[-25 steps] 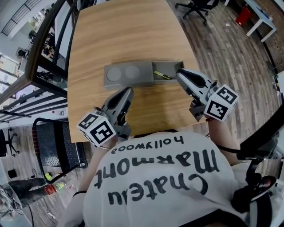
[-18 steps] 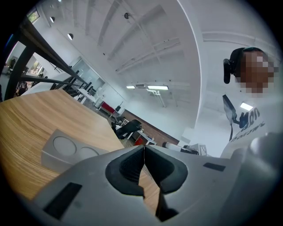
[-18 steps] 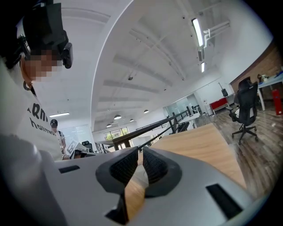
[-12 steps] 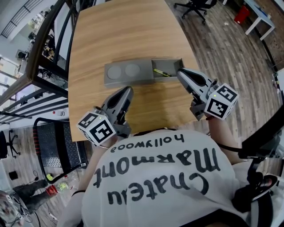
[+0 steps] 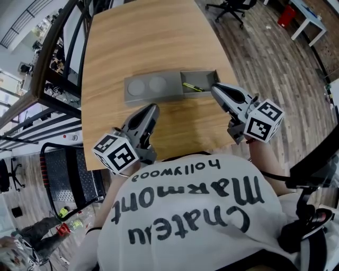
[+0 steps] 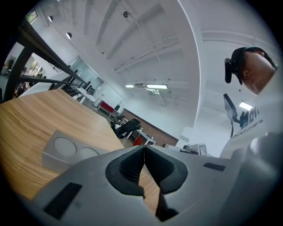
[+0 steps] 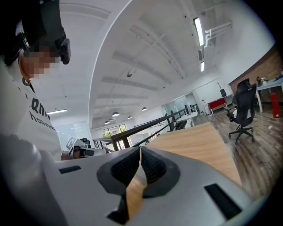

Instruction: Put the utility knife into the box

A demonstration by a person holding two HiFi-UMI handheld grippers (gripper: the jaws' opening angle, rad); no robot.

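Centre of the head view: the grey box (image 5: 154, 97) lies crosswise on the wooden table (image 5: 143, 37), and the utility knife (image 5: 193, 88) is down inside its open right-hand compartment, lying at a slant. The box's left part is a flat top with two round recesses. The right gripper (image 5: 214, 88) has its tip just beside the box's near right corner, jaws pressed together with nothing between them. The left gripper (image 5: 154, 108) hovers lower left of centre, just short of the box's front wall, jaws likewise closed and empty. The box's right end sits near the table's right edge, with plank floor and an office chair (image 5: 233, 8) beyond it at upper right. Bare wood runs wide toward the top of the frame. A narrower strip separates the box from the near edge at the person's shirt (image 5: 190, 211).
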